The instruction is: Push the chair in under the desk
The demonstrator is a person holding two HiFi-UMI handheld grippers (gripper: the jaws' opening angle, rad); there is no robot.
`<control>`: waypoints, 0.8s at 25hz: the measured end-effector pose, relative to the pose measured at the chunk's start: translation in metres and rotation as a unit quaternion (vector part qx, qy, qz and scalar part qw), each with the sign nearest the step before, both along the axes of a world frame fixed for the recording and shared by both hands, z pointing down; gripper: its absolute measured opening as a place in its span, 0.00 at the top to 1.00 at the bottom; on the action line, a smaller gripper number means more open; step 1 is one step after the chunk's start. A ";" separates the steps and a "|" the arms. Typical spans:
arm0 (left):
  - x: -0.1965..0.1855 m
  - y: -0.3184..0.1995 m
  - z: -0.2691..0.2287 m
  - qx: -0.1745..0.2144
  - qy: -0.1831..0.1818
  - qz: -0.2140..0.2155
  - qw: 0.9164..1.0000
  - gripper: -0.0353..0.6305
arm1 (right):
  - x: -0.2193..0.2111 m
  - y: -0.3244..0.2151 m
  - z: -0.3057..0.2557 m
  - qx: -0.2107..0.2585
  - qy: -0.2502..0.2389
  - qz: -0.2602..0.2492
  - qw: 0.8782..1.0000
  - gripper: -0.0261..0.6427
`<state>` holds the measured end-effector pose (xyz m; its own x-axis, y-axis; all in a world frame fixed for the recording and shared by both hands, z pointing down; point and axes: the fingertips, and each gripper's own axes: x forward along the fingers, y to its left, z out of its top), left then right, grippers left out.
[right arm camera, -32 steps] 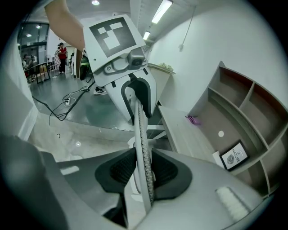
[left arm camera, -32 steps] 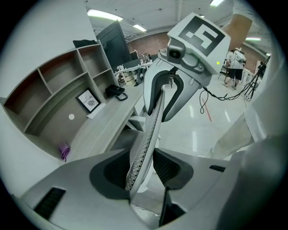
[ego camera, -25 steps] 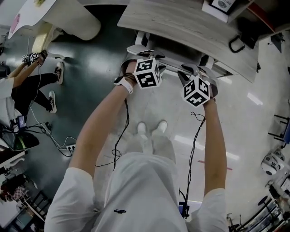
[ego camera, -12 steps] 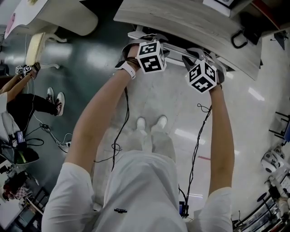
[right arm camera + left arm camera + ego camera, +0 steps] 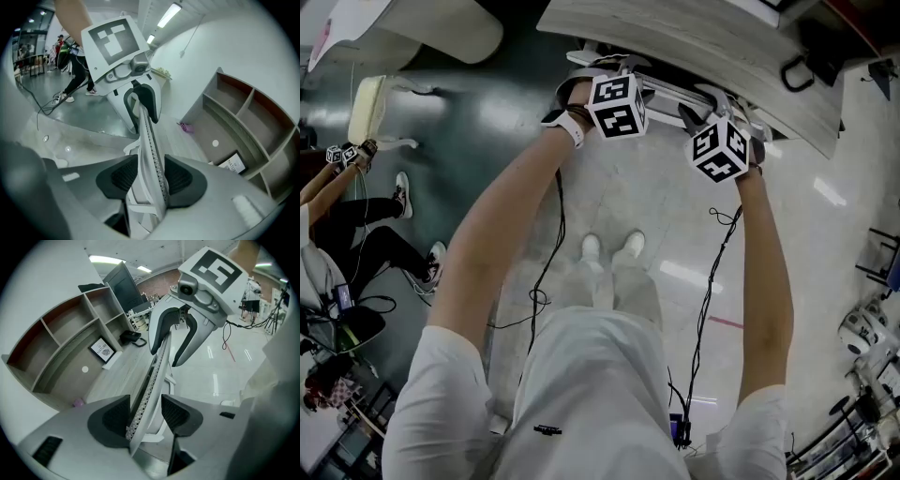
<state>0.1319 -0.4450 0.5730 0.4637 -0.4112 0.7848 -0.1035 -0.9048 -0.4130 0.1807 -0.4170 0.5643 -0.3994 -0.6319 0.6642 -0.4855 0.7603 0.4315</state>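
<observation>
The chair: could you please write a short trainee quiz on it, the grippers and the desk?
1. True or false: the chair has its back's edge between the jaws of both the left gripper and the right gripper.
2. What leans on the desk at the shelf? A mug; B framed picture; C laptop.
3. Fill in: the chair stands mostly ___ the desk.
Key: 1 true, and both grippers' jaws are opening; 2 B; 3 under.

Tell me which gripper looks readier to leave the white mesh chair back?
Left, probably. Both grippers' jaws are opening round the chair back, but the left gripper shows a clear gap beside it; the right gripper shows barely any.
</observation>
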 end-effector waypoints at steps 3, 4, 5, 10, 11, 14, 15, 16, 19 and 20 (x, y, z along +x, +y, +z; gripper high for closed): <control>0.001 0.006 -0.008 0.004 0.024 -0.015 1.000 0.64 | 0.000 0.008 -0.009 0.005 -0.028 0.021 0.999 0.70; 0.001 0.009 -0.012 0.009 0.032 -0.017 0.999 0.64 | 0.001 0.011 -0.012 0.010 -0.032 0.025 0.999 0.70; 0.002 0.013 -0.016 0.015 0.037 -0.016 0.999 0.64 | 0.001 0.015 -0.015 0.013 -0.036 0.027 0.999 0.70; 0.003 0.045 -0.026 0.015 0.055 -0.010 0.998 0.64 | 0.005 0.041 -0.025 0.012 -0.042 0.037 0.998 0.70; 0.002 0.052 -0.027 0.009 0.063 -0.011 0.998 0.64 | 0.006 0.046 -0.026 0.009 -0.036 0.040 0.998 0.70; -0.003 0.072 -0.036 0.003 0.090 -0.022 0.996 0.70 | 0.007 0.064 -0.032 0.003 -0.039 0.057 0.998 0.70; -0.007 0.079 -0.038 0.002 0.097 -0.033 0.995 0.73 | 0.005 0.071 -0.036 0.003 -0.047 0.063 0.997 0.71; -0.013 0.085 -0.040 0.000 0.099 -0.048 0.994 0.77 | 0.003 0.079 -0.040 0.004 -0.054 0.068 0.996 0.72; -0.032 0.103 -0.046 -0.001 0.097 -0.096 0.991 0.85 | -0.001 0.099 -0.054 0.018 -0.065 0.087 0.994 0.81; -0.037 0.110 -0.051 -0.003 0.106 -0.109 0.988 0.88 | -0.002 0.105 -0.058 0.023 -0.066 0.095 0.993 0.92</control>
<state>0.0950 -0.3349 0.5224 0.5184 -0.5153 0.6825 -0.3803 -0.8537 -0.3557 0.1791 -0.3121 0.5063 -0.3516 -0.7333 0.5820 -0.6737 0.6299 0.3866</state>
